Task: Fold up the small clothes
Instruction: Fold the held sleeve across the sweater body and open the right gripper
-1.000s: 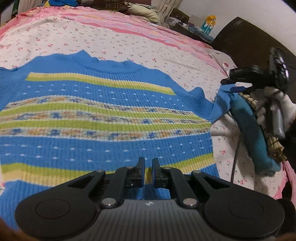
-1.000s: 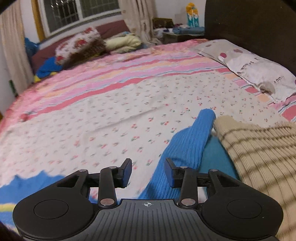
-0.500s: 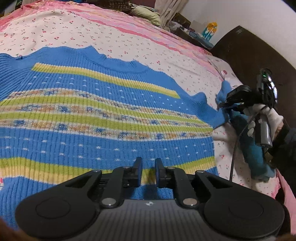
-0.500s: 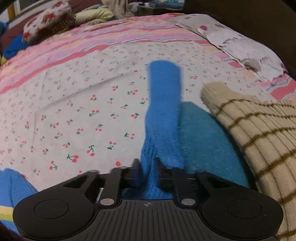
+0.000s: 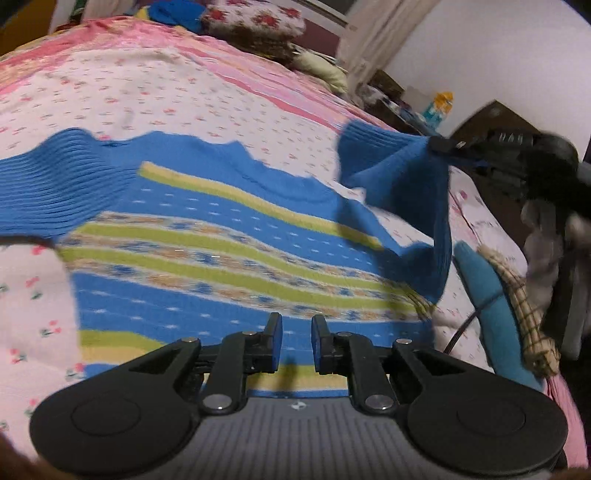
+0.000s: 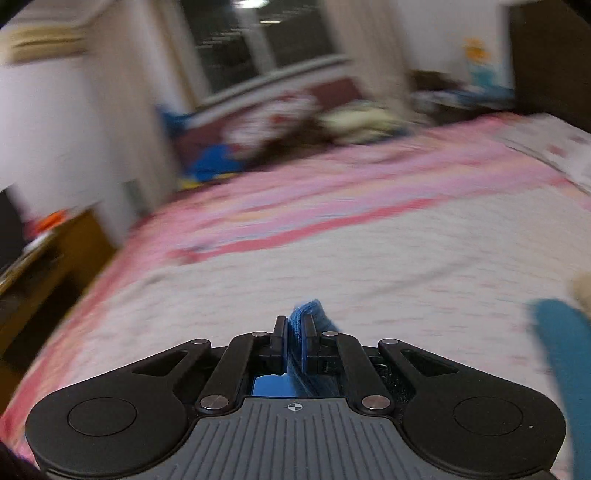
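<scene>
A small blue knit sweater with green, yellow and patterned stripes lies flat on the bed. Its right sleeve is lifted off the bed and hangs in the air. My right gripper is shut on the blue sleeve; it also shows in the left wrist view at the upper right, pinching the sleeve end. My left gripper hovers over the sweater's lower hem, its jaws slightly apart with nothing between them.
The bed has a pink floral sheet. A teal garment and a beige checked knit lie stacked at the bed's right edge; the teal one shows in the right wrist view. Pillows lie at the far end.
My right gripper has lifted the sleeve off the bed and carried it up and leftward over the sweater. My left gripper has opened slightly and stayed above the hem.
</scene>
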